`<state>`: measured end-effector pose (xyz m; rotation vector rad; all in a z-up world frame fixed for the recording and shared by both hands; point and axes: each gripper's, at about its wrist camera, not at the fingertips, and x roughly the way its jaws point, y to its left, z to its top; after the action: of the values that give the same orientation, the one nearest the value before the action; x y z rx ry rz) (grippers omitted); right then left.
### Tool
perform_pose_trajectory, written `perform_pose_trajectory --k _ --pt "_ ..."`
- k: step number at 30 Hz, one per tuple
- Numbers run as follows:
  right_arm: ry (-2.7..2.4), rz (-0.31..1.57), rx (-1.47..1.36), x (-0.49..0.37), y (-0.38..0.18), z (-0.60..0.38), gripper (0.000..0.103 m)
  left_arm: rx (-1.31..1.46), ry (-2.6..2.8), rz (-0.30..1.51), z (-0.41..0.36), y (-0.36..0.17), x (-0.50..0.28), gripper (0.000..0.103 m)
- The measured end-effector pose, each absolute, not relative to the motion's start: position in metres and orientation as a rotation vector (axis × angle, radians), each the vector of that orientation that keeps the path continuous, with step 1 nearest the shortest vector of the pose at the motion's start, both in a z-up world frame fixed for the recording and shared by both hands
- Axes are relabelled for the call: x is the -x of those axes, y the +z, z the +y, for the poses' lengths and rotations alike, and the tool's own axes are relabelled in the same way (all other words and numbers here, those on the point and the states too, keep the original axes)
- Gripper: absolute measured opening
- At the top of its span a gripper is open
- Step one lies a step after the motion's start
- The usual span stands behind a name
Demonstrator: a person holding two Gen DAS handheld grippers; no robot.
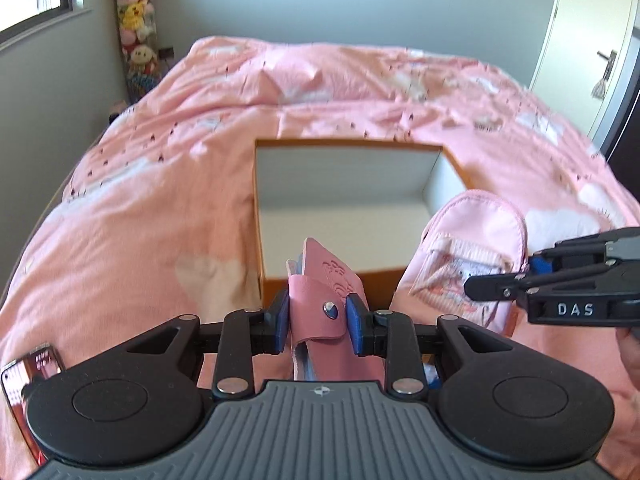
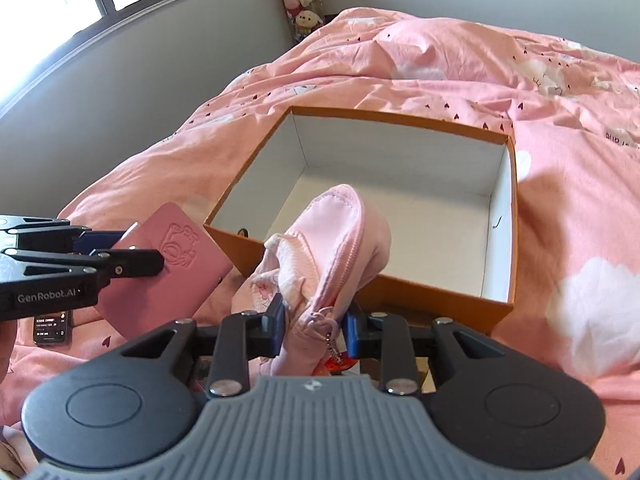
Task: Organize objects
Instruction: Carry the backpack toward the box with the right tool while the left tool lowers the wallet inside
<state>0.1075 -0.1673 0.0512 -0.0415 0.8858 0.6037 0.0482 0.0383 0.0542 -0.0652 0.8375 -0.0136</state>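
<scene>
**Two pink items held just before the open box**

The left gripper [image 1: 318,312] was closed on a pink leather card holder [image 1: 320,280], and the right gripper [image 2: 314,320] was closed on a small pink zip pouch [image 2: 332,248]. The orange box [image 2: 516,176], white inside and with nothing visible in it, lay on the bed [image 2: 560,208] at 12 o'clock from both grippers. Its near wall stood just beyond the held items.

The holder's long axis pointed forward toward the box. It had a snap strap and an embossed figure. The pouch was soft and sagging, its top already over the near rim, so the right hand seemed nearer to dropping. A phone [image 2: 52,328] lay at 9 o'clock.
</scene>
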Motion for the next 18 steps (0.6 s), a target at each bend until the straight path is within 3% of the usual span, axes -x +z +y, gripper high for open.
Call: perform_pose_trajectory --k 9,18 --pt "0.586 0.760 0.080 -0.126 0.086 -0.170 0.030 0.130 -0.061 0.733 0.056 0.077 -0.087 0.033" --pt "0.585 0.824 0.091 -0.197 0.081 -0.169 0.030 0.234 -0.073 0.869 0.071 0.040 -0.156 0.033"
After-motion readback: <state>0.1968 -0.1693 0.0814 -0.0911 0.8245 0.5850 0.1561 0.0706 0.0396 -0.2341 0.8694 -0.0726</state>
